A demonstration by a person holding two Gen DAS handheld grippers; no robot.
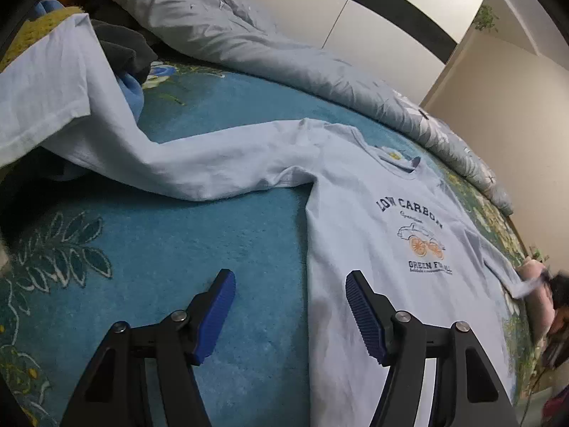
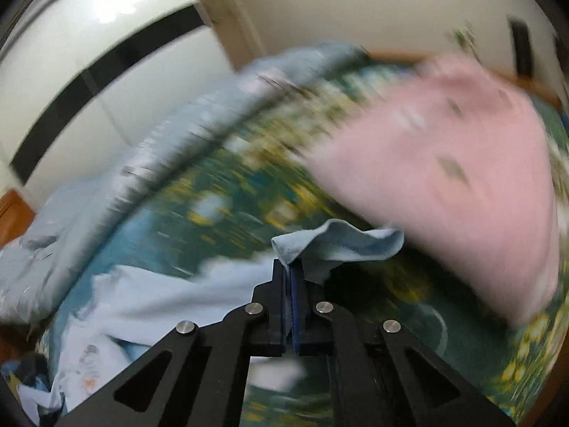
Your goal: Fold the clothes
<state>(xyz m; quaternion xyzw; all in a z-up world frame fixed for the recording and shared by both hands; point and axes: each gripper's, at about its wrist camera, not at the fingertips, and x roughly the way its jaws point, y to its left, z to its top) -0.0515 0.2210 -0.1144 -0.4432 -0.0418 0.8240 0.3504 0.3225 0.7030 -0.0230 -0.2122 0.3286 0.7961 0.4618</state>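
A light blue long-sleeve shirt (image 1: pixel 373 220) with a "LOW CARBON" print lies face up on the blue floral bedspread (image 1: pixel 199 235). Its left sleeve (image 1: pixel 199 163) stretches toward the clothes pile at the left. My left gripper (image 1: pixel 290 281) is open and empty, hovering over the shirt's left side edge. My right gripper (image 2: pixel 291 270) is shut on the shirt's other sleeve end (image 2: pixel 338 242) and holds it above the bed; that view is motion blurred. The right gripper also shows in the left wrist view at the far right (image 1: pixel 544 279), with the sleeve pulled out toward it.
A grey-blue floral quilt (image 1: pixel 284 49) lies bunched along the bed's far side. A pile of clothes (image 1: pixel 121 49), dark grey, blue and yellow, sits at the left. A pink garment (image 2: pixel 444 163) lies on the bed to the right. A white wardrobe (image 1: pixel 373 17) stands behind.
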